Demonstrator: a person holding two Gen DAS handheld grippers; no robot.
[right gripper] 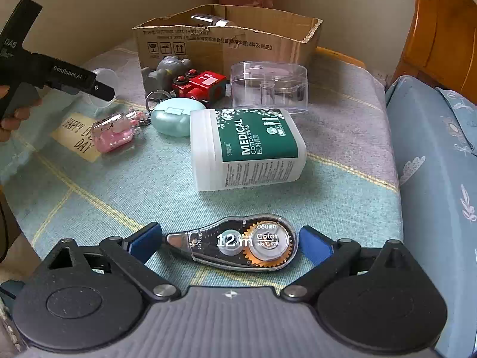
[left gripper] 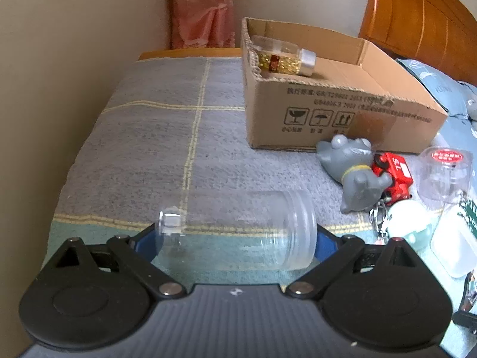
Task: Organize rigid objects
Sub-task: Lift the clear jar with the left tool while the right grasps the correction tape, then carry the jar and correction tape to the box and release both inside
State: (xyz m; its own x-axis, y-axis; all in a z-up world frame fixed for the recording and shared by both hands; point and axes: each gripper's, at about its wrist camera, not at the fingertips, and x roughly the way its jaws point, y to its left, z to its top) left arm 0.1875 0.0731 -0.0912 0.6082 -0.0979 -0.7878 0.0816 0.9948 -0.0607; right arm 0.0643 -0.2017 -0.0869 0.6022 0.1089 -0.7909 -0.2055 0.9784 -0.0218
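The correction tape [right gripper: 235, 243] lies on the checked blanket [right gripper: 342, 185], flat and crosswise between the spread fingers of the right tongs [right gripper: 231, 240], its long axis running from one blue pad to the other; neither pad touches it yet. Closing there would likely catch it end to end. The left tongs [left gripper: 235, 232] grip a clear jar [left gripper: 238, 229] sideways, one pad on its base and one on its mouth. The cardboard box [left gripper: 298, 104], already holding a bottle [left gripper: 283, 56], stands beyond both, nearer the left hand.
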